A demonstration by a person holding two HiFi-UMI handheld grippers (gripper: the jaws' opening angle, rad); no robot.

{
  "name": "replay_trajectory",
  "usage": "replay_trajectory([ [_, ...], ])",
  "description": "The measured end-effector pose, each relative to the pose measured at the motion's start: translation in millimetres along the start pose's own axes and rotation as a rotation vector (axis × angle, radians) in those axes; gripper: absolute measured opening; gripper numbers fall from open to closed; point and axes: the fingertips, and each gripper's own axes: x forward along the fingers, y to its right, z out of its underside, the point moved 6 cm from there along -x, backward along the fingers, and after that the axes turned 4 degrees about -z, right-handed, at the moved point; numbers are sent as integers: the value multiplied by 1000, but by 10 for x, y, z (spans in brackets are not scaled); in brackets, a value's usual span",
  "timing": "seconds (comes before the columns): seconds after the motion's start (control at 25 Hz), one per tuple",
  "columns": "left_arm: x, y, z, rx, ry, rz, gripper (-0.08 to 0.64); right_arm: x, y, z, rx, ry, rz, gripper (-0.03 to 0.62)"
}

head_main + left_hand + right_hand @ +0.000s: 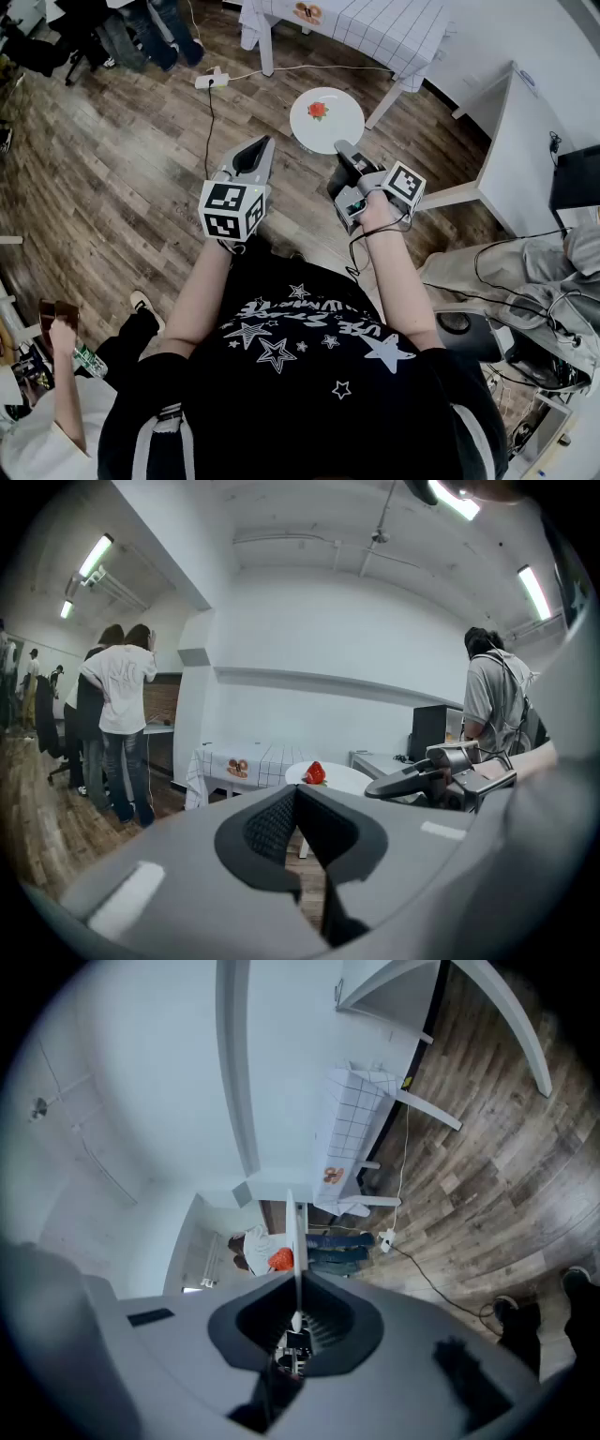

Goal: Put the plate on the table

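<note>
Your right hand-held gripper (343,150) clenched on near rim of plate (332,131). Right gripper view shows plate edge-on (292,1241) between jaws. Plate held level in air over floor (122,159), short of checked-cloth surface (394,28), not touching it. Strawberry (318,110) on plate. Your left hand-held gripper (251,156) alongside, jaws together, nothing between.

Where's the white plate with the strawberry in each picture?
Head view: plate top middle, gripped by the right tongs.
Left gripper view: plate at centre, just above the left tongs.
Right gripper view: plate edge-on, a thin white line between the right tongs.
Shared landmark: checked tablecloth.
</note>
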Motion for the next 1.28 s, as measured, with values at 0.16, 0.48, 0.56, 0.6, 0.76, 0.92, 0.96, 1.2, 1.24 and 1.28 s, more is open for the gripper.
replay_trajectory([
  [0.16,-6,-6,2,9,-6,10,9,9,75,3,-4,-7,19,24],
  [0.48,84,20,26,11,-9,12,9,39,150,-38,-6,-26,22,25],
  [0.56,124,29,33,10,-10,17,9,58,161,-62,-9,-29,20,23],
  [0.6,150,31,37,7,-11,18,9,72,166,-77,-6,-29,17,23],
  [0.76,239,67,59,-4,-18,14,9,100,209,-158,6,-34,21,23],
  [0.92,312,51,40,-1,-24,-1,9,185,227,-266,10,-41,29,23],
  [0.96,335,44,39,-3,-28,-2,9,214,230,-294,9,-42,28,24],
  [1.2,517,-82,-27,-9,-41,27,9,499,244,-420,8,-42,28,23],
  [1.24,581,-132,-38,-7,-41,34,9,564,262,-457,4,-39,38,24],
  [1.28,654,-198,-45,-8,-42,38,9,635,283,-495,1,-35,48,23],
])
